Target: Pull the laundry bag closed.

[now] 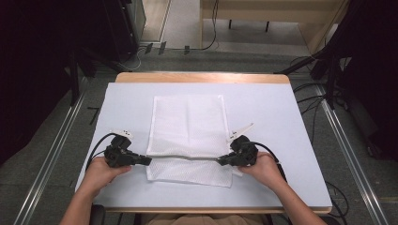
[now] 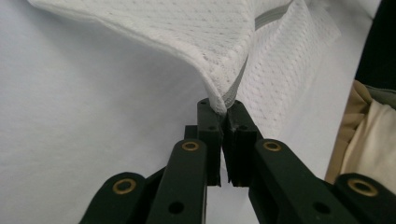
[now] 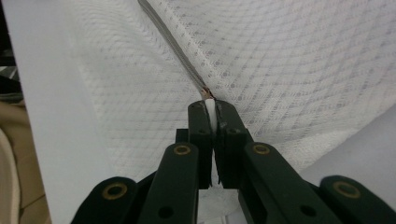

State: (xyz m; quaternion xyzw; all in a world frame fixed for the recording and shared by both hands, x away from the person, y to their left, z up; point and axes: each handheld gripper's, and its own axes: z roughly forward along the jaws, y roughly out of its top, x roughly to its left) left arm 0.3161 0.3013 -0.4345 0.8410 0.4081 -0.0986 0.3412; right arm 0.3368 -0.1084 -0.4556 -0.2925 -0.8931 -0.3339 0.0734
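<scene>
In the high view, a white mesh cloth (image 1: 188, 136) lies in the middle of the frame on a pale blue-white desk (image 1: 277, 117), its far part flat and its near part folded, with a grey band running along the raised line between the two claws. We hold a black two-jaw tool in each hand, forearms entering from the bottom edge. The left claw (image 1: 146, 160), at lower left of centre, is clenched on the left end of that line; in the left gripper view the jaws press together on a stacked corner of the cloth (image 2: 224, 100), several thin layers showing at the pinched edge. The right claw (image 1: 220, 162), at lower right of centre, is likewise clenched on the right end; in the right gripper view a sliver of white fabric (image 3: 211, 109) is squeezed between the jaws just where the grey band (image 3: 173, 44) meets them. We judge the cloth to be very light, soft and floppy: it drapes and curls away from the grip and sags a little between the two holds, so it will not keep any shape unsupported. The open weave looks easy to snag and may slip if only one layer is caught. The best holds seem to be the two ends of the banded edge, taken deep enough to trap every layer, and kept gently taut.
</scene>
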